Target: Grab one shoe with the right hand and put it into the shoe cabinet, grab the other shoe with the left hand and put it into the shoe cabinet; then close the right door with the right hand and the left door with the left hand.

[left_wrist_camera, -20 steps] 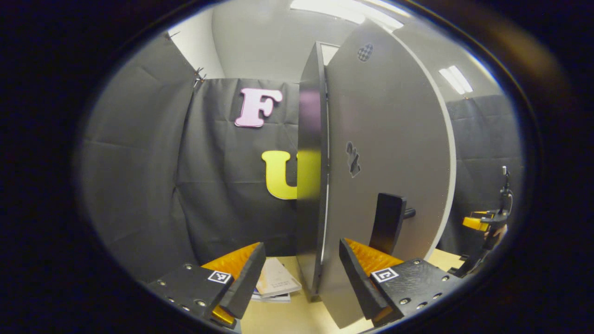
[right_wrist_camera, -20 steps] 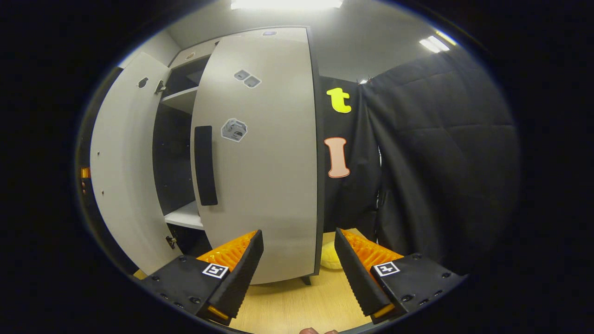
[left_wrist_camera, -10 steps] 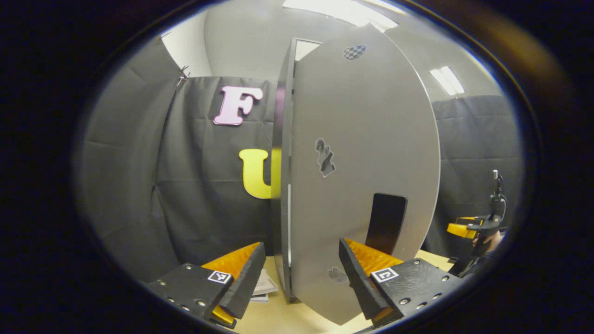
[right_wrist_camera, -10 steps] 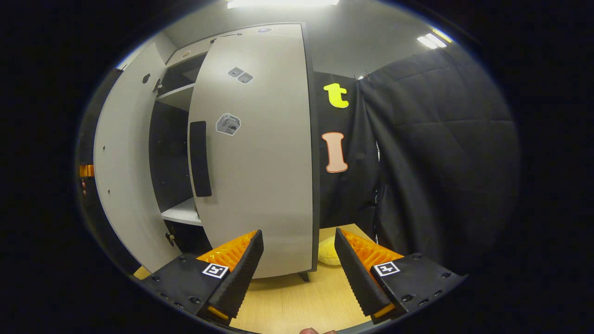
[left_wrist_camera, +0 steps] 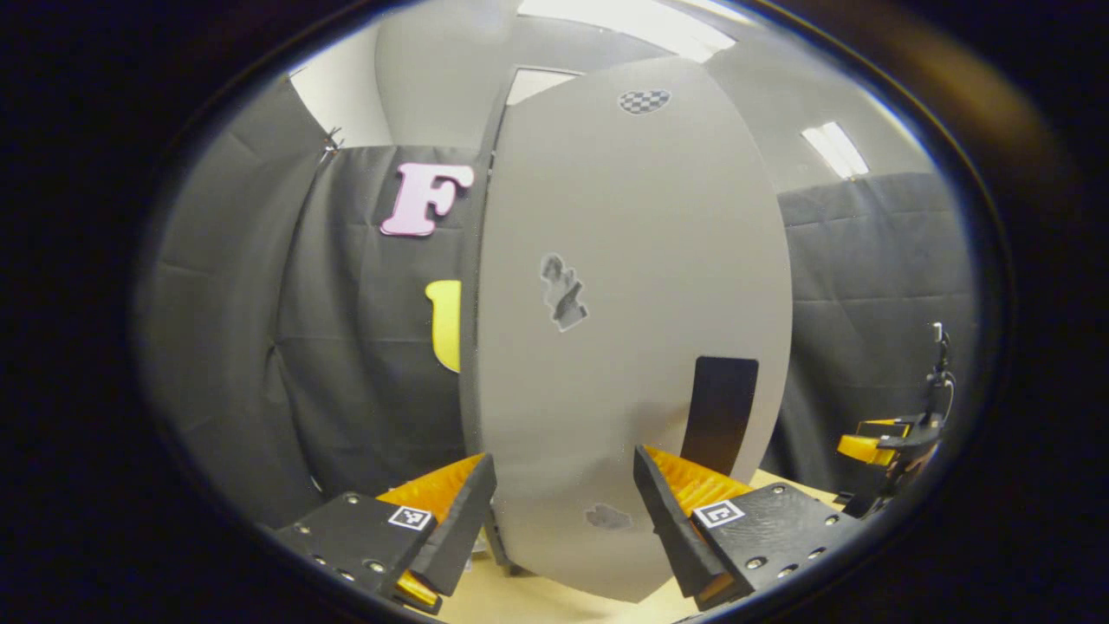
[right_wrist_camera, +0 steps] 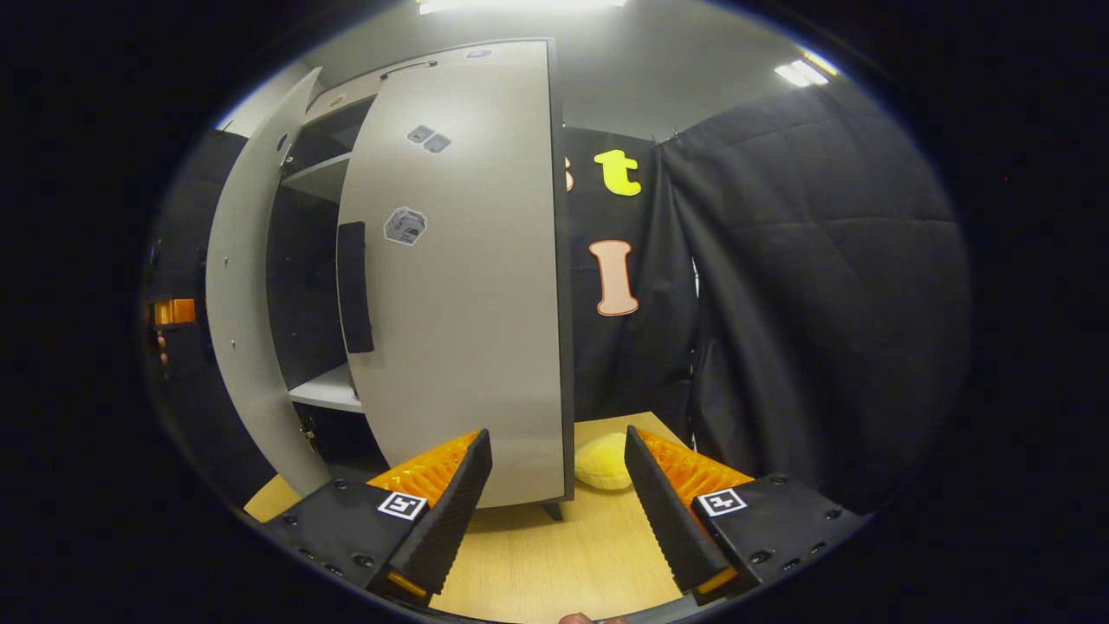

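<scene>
Grey and broad in the left gripper view, the left door (left_wrist_camera: 624, 347) has swung from edge-on to nearly face-on before the empty, spread left gripper (left_wrist_camera: 563, 529). In the right gripper view, the right door (right_wrist_camera: 459, 286) has drawn closer to shut, the left door (right_wrist_camera: 251, 295) still ajar, so closing looks well underway; the right gripper (right_wrist_camera: 559, 520) stays parted, holding nothing.

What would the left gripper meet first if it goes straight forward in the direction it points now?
Most likely the outer face of the left door, which stands between the open left gripper fingers; the depth is hard to judge.

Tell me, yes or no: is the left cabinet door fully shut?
No: in the right gripper view the left door stands ajar, shelves showing.
</scene>
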The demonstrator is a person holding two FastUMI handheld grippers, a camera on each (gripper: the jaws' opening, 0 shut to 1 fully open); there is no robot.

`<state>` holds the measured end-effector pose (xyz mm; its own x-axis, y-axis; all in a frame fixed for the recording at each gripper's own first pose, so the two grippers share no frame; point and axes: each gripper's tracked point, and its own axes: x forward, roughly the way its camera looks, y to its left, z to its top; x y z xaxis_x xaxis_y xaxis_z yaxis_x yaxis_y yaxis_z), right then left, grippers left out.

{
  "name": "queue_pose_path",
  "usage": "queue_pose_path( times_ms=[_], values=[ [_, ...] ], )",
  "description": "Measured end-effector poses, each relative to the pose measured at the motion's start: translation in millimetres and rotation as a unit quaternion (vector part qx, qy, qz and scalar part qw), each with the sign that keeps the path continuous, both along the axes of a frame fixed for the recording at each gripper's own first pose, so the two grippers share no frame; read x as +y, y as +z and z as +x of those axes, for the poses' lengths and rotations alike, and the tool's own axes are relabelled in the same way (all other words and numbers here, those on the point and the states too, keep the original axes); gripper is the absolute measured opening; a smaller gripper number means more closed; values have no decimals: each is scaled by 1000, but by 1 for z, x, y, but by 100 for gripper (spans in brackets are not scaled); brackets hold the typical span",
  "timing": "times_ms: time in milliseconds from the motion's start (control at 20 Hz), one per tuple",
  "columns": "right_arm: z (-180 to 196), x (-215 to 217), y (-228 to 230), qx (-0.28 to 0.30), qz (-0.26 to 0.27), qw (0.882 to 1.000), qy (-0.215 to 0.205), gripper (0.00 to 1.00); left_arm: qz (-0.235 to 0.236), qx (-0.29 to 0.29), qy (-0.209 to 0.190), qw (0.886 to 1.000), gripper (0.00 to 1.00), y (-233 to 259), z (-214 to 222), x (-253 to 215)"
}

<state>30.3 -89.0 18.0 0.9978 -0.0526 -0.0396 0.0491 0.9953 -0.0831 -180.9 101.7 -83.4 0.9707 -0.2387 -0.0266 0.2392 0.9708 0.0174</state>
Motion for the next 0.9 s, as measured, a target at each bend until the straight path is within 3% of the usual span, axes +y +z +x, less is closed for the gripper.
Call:
queue_pose_path(
  times_ms=[250, 300, 350, 650, 900],
  values=[
    [-1, -15, 5, -2, 7, 1000, -9, 98, -8, 1, 30, 1000, 93, -7, 1, 1],
    [0, -15, 5, -1, 9, 1000, -8, 98, -1, -2, 38, 999, 100, -7, -2, 4],
    [0, -14, 5, -1, 12, 1000, -8, 98, 4, -4, 45, 999, 100, -8, -1, 3],
    [4, 4, 14, -12, 27, 1000, 0, 98, 1, -14, 74, 997, 100, 0, -14, 16],
    [-2, 26, 30, -39, -3, 999, 9, 98, 18, -31, 126, 991, 100, 7, -32, 32]
  ],
)
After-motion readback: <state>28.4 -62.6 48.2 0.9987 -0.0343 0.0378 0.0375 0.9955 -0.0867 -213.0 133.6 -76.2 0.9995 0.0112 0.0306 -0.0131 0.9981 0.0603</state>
